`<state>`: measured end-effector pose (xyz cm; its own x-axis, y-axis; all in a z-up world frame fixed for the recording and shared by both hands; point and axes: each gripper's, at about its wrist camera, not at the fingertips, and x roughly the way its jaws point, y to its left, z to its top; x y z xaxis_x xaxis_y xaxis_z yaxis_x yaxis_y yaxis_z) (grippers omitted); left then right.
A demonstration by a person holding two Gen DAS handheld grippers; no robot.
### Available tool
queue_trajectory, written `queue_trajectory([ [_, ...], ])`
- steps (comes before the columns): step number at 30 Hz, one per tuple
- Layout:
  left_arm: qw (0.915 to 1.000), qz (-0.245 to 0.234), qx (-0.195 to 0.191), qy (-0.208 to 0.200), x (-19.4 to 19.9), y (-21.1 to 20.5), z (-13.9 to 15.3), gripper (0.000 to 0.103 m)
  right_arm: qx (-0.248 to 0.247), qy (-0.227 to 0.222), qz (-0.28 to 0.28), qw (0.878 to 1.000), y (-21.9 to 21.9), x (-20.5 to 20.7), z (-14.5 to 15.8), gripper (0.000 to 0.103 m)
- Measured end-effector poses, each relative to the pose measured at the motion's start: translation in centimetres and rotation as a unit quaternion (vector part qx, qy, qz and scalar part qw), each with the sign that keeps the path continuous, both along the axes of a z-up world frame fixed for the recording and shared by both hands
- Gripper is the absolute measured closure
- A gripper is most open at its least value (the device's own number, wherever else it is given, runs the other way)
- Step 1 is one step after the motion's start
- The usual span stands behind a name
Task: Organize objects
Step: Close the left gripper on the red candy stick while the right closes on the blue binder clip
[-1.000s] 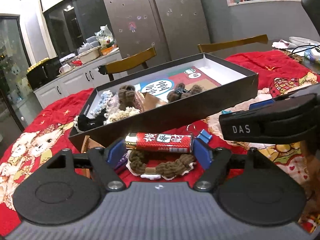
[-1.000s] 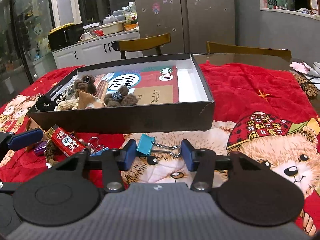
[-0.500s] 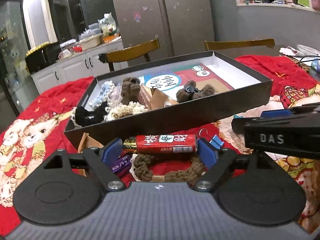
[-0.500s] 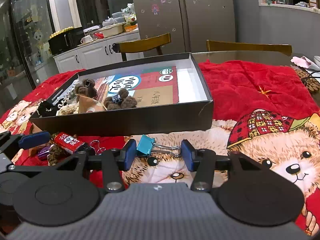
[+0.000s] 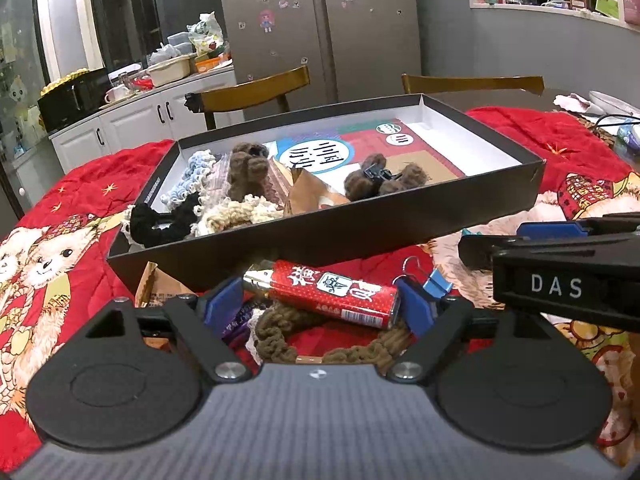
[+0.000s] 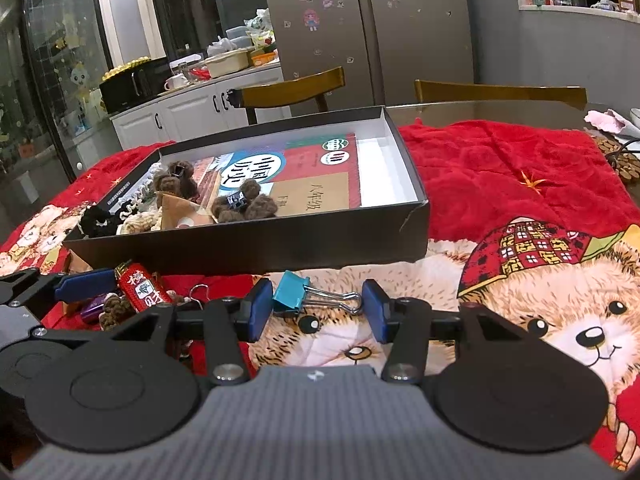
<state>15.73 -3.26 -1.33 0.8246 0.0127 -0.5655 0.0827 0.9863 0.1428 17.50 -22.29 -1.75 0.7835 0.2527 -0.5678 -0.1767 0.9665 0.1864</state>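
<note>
While both grippers stand open, the left gripper (image 5: pixel 320 304) brackets a light, stiff, slippery red lighter (image 5: pixel 326 294) before the shallow black cardboard box (image 5: pixel 320 244), best pinched end-to-end, and the right gripper (image 6: pixel 318 310) brackets a rigid teal binder clip (image 6: pixel 292 298).

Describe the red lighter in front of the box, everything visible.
The red lighter is a slim rectangular bar in glossy red wrap with white characters, a barcode strip along one edge and a gold metal cap at its left end. It lies flat on its side, crosswise between the left tongs' open blue pads, resting on a brown crocheted hair tie, just before the dark cardboard box.
</note>
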Motion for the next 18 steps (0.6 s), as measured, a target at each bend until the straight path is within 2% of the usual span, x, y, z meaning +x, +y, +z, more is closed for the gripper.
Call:
queue_trajectory([
  [5,1.0,0.0,-0.002,-0.008,-0.3,0.0,0.1,0.018,0.01,0.002,0.001,1.0,-0.2,-0.2,0.2,0.05],
  [10,0.9995,0.011,-0.005,-0.03,-1.3,0.4,0.5,0.018,0.044,0.009,-0.004,0.999,-1.1,0.0,0.4,0.05],
  [18,0.9977,0.014,0.004,-0.066,-2.5,0.5,1.5,0.018,0.064,-0.024,0.005,0.998,-1.2,-0.8,1.9,0.05],
])
